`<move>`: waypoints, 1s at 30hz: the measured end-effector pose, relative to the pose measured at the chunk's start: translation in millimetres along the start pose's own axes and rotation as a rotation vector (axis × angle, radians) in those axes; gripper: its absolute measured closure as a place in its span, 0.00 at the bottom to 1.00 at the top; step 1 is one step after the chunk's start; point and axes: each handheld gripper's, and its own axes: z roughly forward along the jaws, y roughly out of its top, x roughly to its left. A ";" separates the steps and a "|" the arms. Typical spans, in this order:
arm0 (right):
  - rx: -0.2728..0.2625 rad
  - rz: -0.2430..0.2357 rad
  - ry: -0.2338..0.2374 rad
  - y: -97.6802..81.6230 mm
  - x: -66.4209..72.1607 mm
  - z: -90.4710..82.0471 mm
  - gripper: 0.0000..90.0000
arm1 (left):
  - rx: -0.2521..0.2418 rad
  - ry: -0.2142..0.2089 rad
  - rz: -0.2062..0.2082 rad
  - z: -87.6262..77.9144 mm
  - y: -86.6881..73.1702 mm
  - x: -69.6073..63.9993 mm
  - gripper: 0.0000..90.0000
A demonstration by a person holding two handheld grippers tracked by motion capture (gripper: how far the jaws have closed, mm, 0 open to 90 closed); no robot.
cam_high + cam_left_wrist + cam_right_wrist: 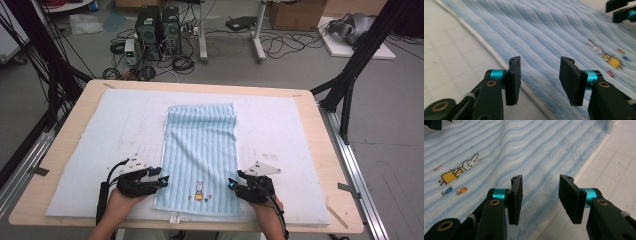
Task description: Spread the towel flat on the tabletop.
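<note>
Light blue striped towel [201,155] lay flat, lengthwise near-to-far, on the white mat [90,135] covering the wooden table [320,135]. Its near end sat close to the mat's near edge, with a small bunny print [199,190] near that end. Far end looked slightly bunched at the right corner.

Left gripper [159,178] was just beside the towel's left edge near the near-left corner. Jaws were spread with nothing between them; in the left gripper view [540,72] they straddled the towel's white-trimmed edge.

Right gripper [234,183] mirrored it at the right edge near the near-right corner, jaws likewise spread and empty. In the right gripper view [540,192] the gap sat over the towel's edge where it met the gridded mat.

Couldn't tell whether either gripper touched the cloth.

Floor behind the table held computer towers [159,27] and loose cables [280,45].
</note>
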 end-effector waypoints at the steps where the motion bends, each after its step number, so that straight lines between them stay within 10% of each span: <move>1: 0.003 -0.005 0.008 -0.6 0.7 0.7 0.60 | 0.008 0.004 0.019 1.1 0.1 -2.9 0.62; 10: 0.035 -0.013 0.024 -1.2 3.4 4.5 0.69 | 0.033 0.083 0.047 2.5 -0.1 -7.0 0.95; 16: 0.043 -0.034 0.045 -0.9 5.0 4.0 0.93 | 0.035 0.068 0.046 -2.3 -3.7 -10.0 0.97; 30: 0.093 -0.075 0.143 -8.4 22.9 -11.5 0.94 | 0.050 -0.007 0.055 -26.8 -22.0 -20.2 0.97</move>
